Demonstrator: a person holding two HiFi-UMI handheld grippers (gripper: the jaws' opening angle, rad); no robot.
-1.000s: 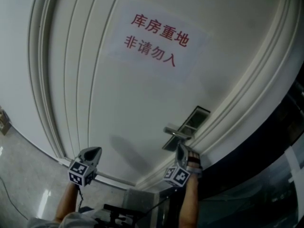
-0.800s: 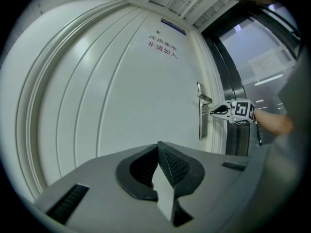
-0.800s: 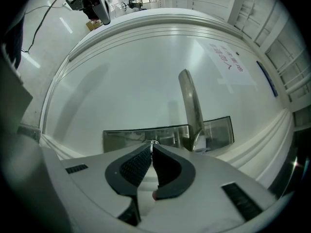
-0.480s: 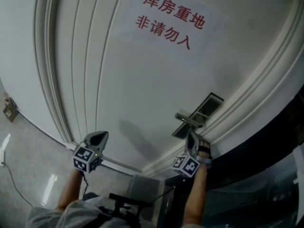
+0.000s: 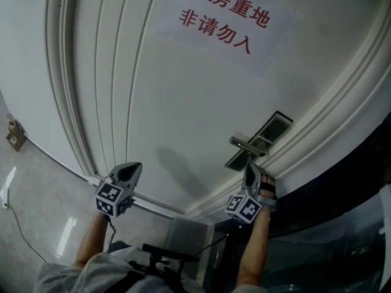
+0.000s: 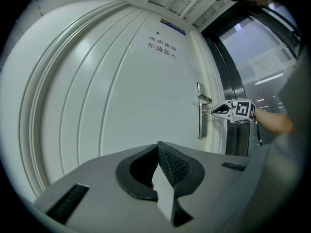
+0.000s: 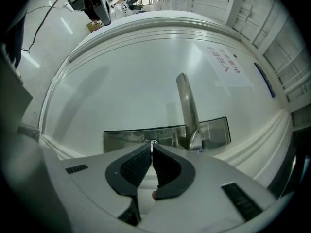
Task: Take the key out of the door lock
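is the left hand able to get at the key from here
Probably not: the left tongs hang shut far left of the lock plate, and the right tongs seem clamped on the key there.

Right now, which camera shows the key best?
The right gripper view: the key is a thin metal sliver pinched between the right gripper's jaw tips. The left gripper view shows it tiny; the head view hides it.
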